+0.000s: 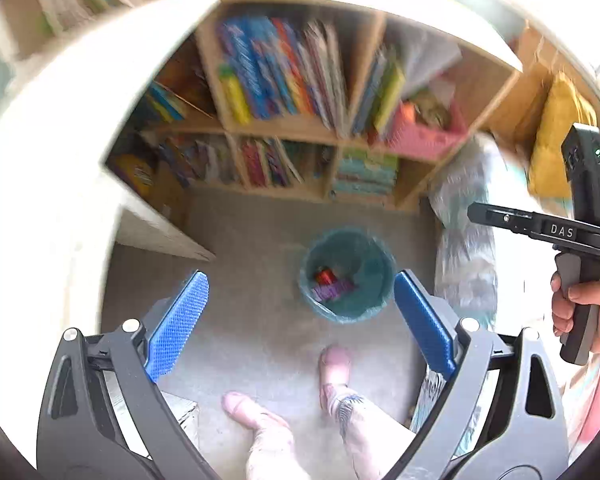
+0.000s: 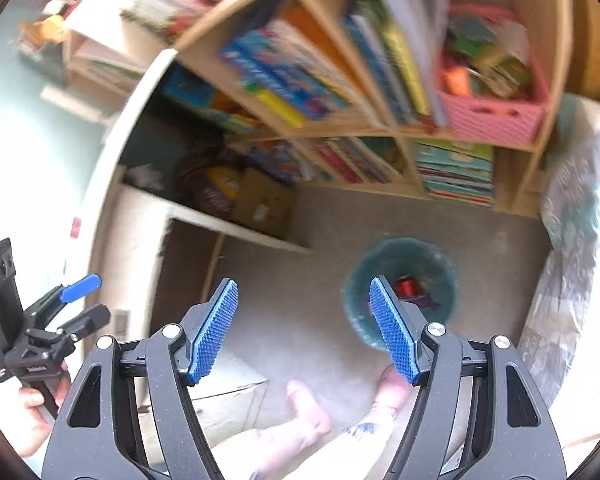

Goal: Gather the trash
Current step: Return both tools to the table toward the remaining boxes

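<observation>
A teal bin stands on the grey carpet below both grippers, lined with a clear bag. Inside lie a red can and a purple wrapper. The same bin shows in the right wrist view, with the red can in it. My left gripper is high above the floor, its blue pads wide apart with nothing between them. My right gripper is also open and empty, its right pad in front of the bin's rim. The left gripper appears at the left edge of the right wrist view.
A wooden bookshelf full of books and a pink basket stands behind the bin. A white round table edge curves along the left. A plastic-wrapped bundle lies at the right. The person's bare feet stand on the carpet below.
</observation>
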`<state>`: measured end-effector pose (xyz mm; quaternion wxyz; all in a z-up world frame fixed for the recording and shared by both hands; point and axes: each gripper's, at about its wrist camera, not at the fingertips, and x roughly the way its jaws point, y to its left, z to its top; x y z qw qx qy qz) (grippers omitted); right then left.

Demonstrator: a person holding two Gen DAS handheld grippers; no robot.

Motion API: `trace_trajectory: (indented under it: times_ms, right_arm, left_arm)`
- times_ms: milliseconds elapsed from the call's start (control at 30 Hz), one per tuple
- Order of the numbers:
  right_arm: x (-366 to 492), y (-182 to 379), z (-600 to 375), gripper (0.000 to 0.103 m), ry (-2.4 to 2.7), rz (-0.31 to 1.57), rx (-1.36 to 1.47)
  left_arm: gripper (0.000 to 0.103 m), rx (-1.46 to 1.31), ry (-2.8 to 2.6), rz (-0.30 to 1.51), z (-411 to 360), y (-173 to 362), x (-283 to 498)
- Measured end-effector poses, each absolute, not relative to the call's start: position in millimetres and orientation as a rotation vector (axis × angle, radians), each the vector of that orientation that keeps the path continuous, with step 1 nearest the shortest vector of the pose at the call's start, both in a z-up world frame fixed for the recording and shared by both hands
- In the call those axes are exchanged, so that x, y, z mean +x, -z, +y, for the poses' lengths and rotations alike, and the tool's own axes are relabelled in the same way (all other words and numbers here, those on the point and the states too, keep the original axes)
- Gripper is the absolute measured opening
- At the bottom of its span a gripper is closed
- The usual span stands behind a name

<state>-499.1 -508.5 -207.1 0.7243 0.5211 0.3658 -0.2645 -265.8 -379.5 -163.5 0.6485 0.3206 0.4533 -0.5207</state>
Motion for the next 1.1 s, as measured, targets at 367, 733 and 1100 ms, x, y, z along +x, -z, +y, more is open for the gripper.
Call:
trace_trajectory:
  times_ms: [367,733,1100]
  right_arm:
    - [-389.8,102.6,-479.3,0.07,0.338,0.799,0.951]
    - [-281.9,55.3,-444.9,0.07,0.125,0.809,0.789]
    - [-211.4,26.9,-411.1,0.07,0.047,0.802,0.701]
  left_arm:
    - [0.094,0.64,0.949,0.955,-271.6,76.2,-198.0]
    - [0.094,0.524,0.686,0.963,-170.7,60.1,-108.6]
    - [0.095,0.468,0.59,0.914,-121.5,37.7,-33.2]
